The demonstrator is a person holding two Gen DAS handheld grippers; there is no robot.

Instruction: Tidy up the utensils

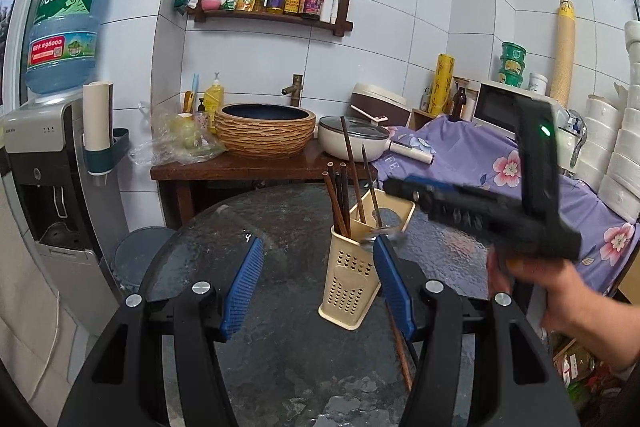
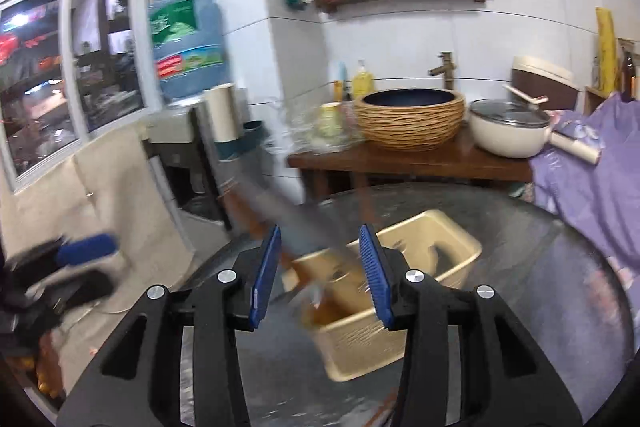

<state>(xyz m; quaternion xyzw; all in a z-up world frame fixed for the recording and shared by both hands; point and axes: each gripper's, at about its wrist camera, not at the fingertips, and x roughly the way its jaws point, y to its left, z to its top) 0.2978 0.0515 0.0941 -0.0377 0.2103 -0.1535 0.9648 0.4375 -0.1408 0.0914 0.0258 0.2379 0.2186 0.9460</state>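
A cream utensil holder (image 1: 354,267) stands on the dark glass table (image 1: 280,327). Several brown chopsticks (image 1: 340,195) stand in its near compartment. A metal utensil (image 1: 372,191) leans in the far compartment. My left gripper (image 1: 318,283) is open and empty, its fingers on either side of the holder's front. A loose chopstick (image 1: 400,347) lies on the table by the right finger. My right gripper (image 2: 320,275) is open above the holder (image 2: 384,287), with blurred utensils (image 2: 288,219) between the fingers; it also shows in the left wrist view (image 1: 404,189).
A wooden counter (image 1: 260,169) behind the table carries a woven basin (image 1: 266,131), a white lidded pot (image 1: 354,139) and a plastic bag. A purple flowered cloth (image 1: 500,163) lies at right. A water dispenser (image 1: 44,155) and a bin (image 1: 140,255) stand at left.
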